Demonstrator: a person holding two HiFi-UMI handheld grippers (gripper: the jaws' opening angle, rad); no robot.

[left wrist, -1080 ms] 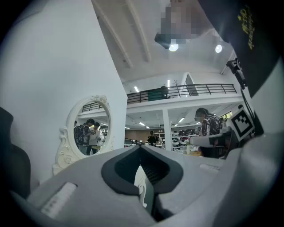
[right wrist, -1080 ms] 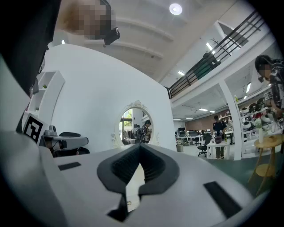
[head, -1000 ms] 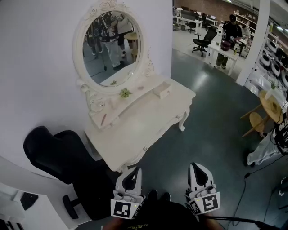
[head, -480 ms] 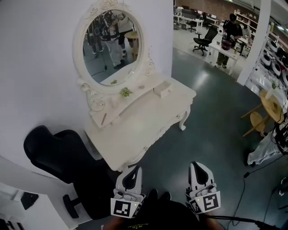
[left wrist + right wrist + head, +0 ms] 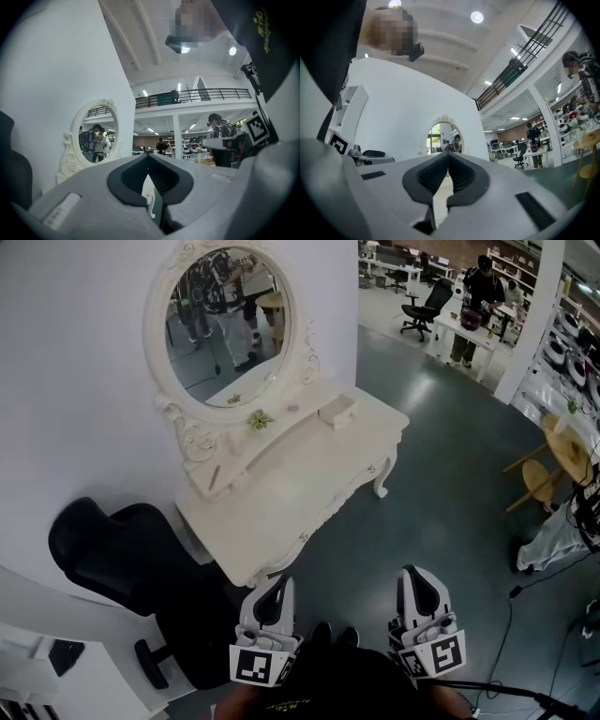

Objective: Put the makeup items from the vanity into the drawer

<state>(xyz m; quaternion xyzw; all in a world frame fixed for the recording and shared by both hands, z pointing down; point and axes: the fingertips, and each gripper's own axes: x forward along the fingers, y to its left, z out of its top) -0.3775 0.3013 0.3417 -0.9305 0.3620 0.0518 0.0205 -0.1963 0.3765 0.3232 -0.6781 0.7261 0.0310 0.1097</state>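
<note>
A white vanity (image 5: 309, 488) with an oval mirror (image 5: 225, 324) stands against the wall, ahead and to the left of me. On its raised shelf lie a small green item (image 5: 260, 420), a pinkish item (image 5: 293, 410) and a thin red stick (image 5: 214, 478). A small white drawer box (image 5: 337, 411) sits at the shelf's right end. My left gripper (image 5: 281, 583) and right gripper (image 5: 417, 574) hang low near my body, well short of the vanity. Both are shut with nothing in them. In the gripper views the left gripper (image 5: 148, 155) and right gripper (image 5: 448, 153) each have their pads meeting.
A black office chair (image 5: 122, 554) stands just left of the vanity's near end. Dark floor lies between me and the vanity. A round wooden table (image 5: 574, 457) and stool are at the right, with cables on the floor. A person (image 5: 483, 282) stands at a far desk.
The head view has shifted slightly, so the vanity sits a little higher and further left. Both grippers stay shut at the bottom of the frame.
</note>
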